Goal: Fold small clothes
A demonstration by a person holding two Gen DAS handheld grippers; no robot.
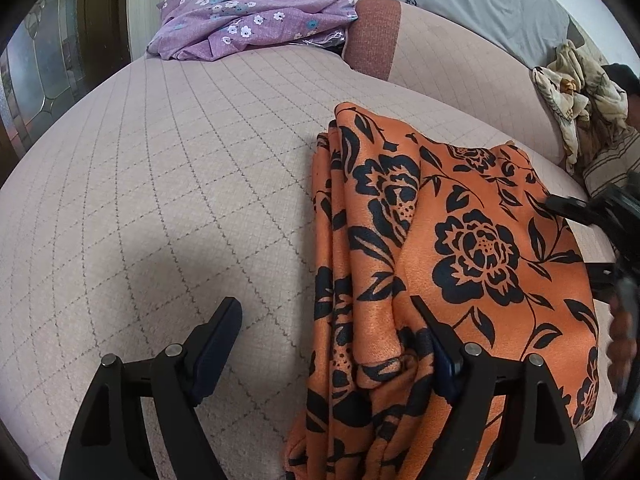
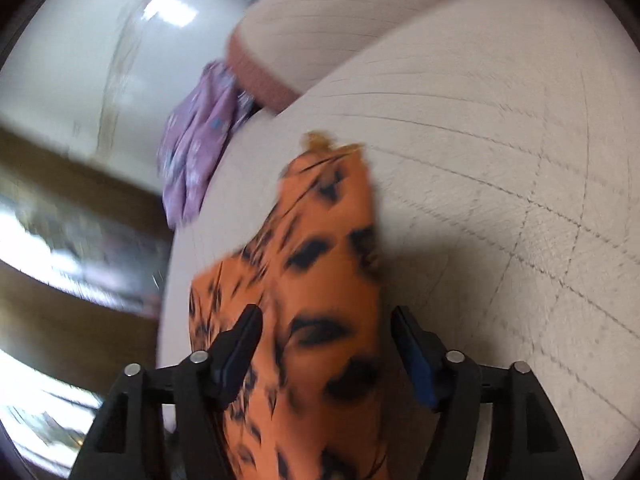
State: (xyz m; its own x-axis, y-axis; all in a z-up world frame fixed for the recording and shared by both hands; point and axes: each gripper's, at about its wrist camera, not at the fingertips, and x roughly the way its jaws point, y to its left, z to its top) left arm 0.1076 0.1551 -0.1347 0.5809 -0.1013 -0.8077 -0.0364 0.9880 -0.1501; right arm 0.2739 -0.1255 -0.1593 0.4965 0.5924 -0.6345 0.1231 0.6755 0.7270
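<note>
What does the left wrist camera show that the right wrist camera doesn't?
Left wrist only: the grey pillow, a crumpled cream cloth, and the open left gripper beside the garment. Right wrist only: the open right gripper straddling the garment. Both: the orange floral garment, the purple floral cloth and the quilted bed cover.

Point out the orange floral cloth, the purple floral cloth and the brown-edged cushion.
orange floral cloth (image 1: 476, 248), left wrist view, large black flower.
purple floral cloth (image 1: 248, 20), left wrist view, middle folds.
brown-edged cushion (image 1: 372, 36), left wrist view, brown band.
</note>
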